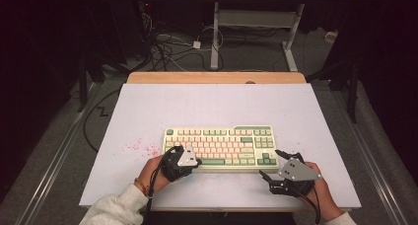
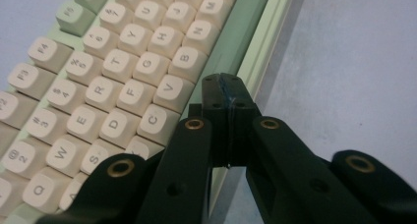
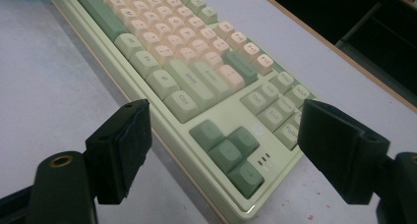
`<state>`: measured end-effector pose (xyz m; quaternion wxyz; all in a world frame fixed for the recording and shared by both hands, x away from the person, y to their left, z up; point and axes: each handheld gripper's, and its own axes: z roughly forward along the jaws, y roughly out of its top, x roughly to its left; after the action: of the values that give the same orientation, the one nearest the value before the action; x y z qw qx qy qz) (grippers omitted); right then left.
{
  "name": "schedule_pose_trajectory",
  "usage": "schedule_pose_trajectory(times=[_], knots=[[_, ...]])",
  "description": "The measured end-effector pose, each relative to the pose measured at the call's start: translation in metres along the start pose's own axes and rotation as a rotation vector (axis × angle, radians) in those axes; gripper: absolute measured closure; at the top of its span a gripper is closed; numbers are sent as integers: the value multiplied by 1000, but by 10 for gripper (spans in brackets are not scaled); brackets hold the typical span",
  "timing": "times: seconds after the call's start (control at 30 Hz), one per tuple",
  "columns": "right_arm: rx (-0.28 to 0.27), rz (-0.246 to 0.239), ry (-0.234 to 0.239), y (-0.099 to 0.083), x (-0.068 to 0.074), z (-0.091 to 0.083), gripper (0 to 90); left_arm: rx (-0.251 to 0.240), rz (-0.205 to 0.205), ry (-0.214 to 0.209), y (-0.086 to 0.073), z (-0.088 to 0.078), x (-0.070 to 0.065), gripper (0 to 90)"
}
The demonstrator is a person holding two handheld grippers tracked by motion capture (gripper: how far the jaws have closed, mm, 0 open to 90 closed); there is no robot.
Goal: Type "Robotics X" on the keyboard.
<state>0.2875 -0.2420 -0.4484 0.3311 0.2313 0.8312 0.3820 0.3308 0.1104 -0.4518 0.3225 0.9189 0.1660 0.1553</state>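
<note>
**A:** What lies at the left of the table [image 1: 148, 101]?

**B:** A scatter of pink specks [image 1: 140, 147] on the white top, just left of the keyboard [image 1: 219, 136]. The keyboard itself, green-framed with cream keys, sits near the front edge, about midway between the side edges, its long side parallel to that edge.

**A:** And the left tool [image 1: 197, 162]?

**B:** Held in the person's left hand [image 1: 150, 173], it rests over the keyboard's front left corner. In the left gripper view the left tool [image 2: 227, 103] has its jaws clenched flat together with nothing between them, the tip poised over the green spacebar [image 2: 231, 47] below the V and B keys. Whether the tip touches the key cannot be told.

**A:** What lies to the right?

**B:** The right tool [image 1: 272, 163], in the right hand [image 1: 323, 188], stands just off the keyboard's front right corner, close to the table's front edge. Its jaws are spread wide and released, gripping nothing. In the right gripper view the right tool [image 3: 236, 150] frames that corner: the green arrow keys [image 3: 226, 148] show between the two black jaws, and the frame's rounded corner sits low between them. Neither pad [image 3: 130, 145] touches the keyboard.

**A:** Beyond the table?

**B:** A wooden strip [image 1: 217, 77] runs along the far edge, with cables [image 1: 167, 45] on the floor behind it.
</note>
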Motion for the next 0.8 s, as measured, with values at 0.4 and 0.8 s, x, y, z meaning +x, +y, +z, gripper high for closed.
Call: schedule_pose_trajectory(times=[0.4, 0.8], knots=[[-6, 3, -5, 1, -1, -2, 215, -90, -39, 57, 1, -22, 10, 876], [-8, 6, -3, 1, -1, -2, 215, -113, -55, 100, -2, -31, 15, 875]])
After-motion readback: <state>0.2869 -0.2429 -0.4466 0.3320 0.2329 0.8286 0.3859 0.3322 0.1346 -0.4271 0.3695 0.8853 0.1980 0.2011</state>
